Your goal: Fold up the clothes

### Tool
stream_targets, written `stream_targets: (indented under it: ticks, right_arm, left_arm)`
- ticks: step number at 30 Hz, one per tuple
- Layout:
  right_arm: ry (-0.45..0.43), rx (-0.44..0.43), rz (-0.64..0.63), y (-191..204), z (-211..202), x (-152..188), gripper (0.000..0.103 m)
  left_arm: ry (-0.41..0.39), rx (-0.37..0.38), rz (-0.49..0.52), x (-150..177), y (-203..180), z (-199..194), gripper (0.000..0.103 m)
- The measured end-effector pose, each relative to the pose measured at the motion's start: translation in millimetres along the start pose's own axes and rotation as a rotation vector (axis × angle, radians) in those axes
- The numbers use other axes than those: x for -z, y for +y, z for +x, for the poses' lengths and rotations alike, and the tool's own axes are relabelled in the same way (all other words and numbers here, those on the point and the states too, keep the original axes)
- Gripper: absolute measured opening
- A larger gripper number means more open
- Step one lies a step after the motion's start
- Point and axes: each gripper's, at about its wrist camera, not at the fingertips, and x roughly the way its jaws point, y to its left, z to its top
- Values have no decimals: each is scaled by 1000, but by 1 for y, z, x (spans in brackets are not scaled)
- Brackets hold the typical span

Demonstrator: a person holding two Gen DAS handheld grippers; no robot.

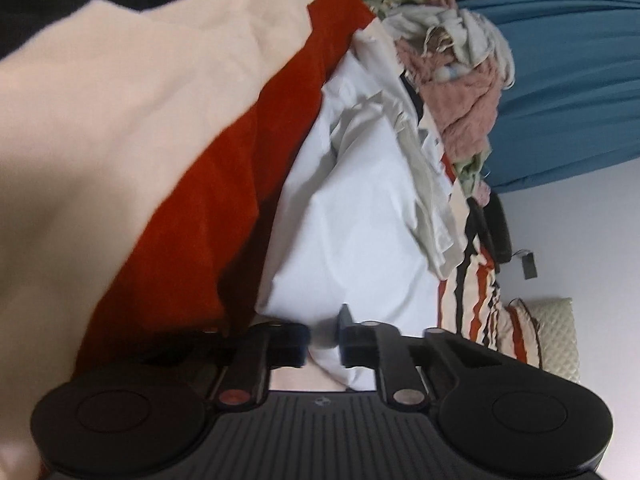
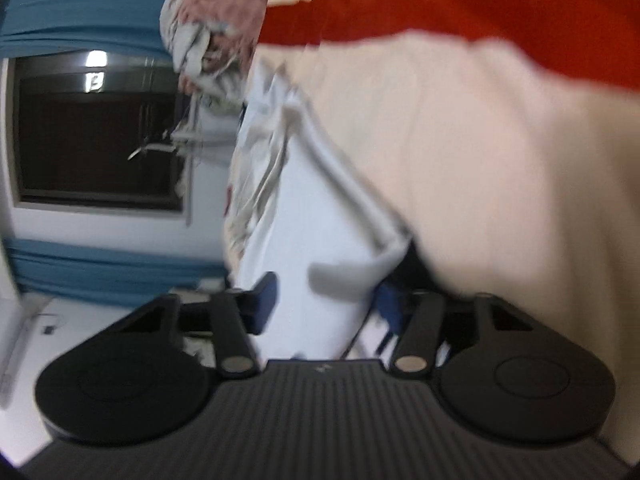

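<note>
A white garment (image 1: 352,208) lies spread on a cream and orange striped bedcover (image 1: 120,128). My left gripper (image 1: 324,340) is shut on the garment's near edge, with white cloth pinched between its fingers. In the right wrist view the same white garment (image 2: 312,240) runs into my right gripper (image 2: 324,300). Its jaws stand wider apart, with a thick fold of cloth between them. The view is blurred, so the grip is unclear.
A heap of unfolded clothes (image 1: 452,92), pink, grey and green, lies beyond the white garment. Blue curtains (image 1: 568,88) and a dark window (image 2: 96,132) are behind. A quilted cushion (image 1: 556,336) sits near the striped cover's end.
</note>
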Motion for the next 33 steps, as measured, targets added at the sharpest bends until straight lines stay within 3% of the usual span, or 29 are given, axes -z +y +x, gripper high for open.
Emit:
stream_targets:
  ticks: [5, 9, 12, 15, 20, 27, 30, 33]
  right_arm:
    - [-12, 51, -56, 3, 6, 1, 10]
    - [-55, -6, -161, 19, -10, 2, 8]
    - [-95, -70, -236, 40, -35, 6, 7]
    - [-123, -114, -275, 61, -65, 10, 7]
    - [-155, -112, -380, 84, -124, 34, 7]
    - [-157, -57, -410, 49, -203, 81, 8]
    - [-159, -24, -394, 35, -213, 89, 8]
    - [-164, -37, -360, 36, -210, 85, 8]
  left_arm:
    - [-32, 27, 39, 2, -10, -9, 7]
    - [-103, 40, 138, 8, -33, -29, 6]
    - [-181, 43, 290, 18, -61, -61, 5]
    - [-250, 97, 377, 31, -80, -99, 4]
    - [-298, 144, 401, 80, -80, -158, 3]
    - [-268, 174, 353, 159, -49, -225, 2]
    - [-271, 168, 353, 169, -45, -233, 0]
    - [-324, 178, 384, 163, -53, -237, 0]
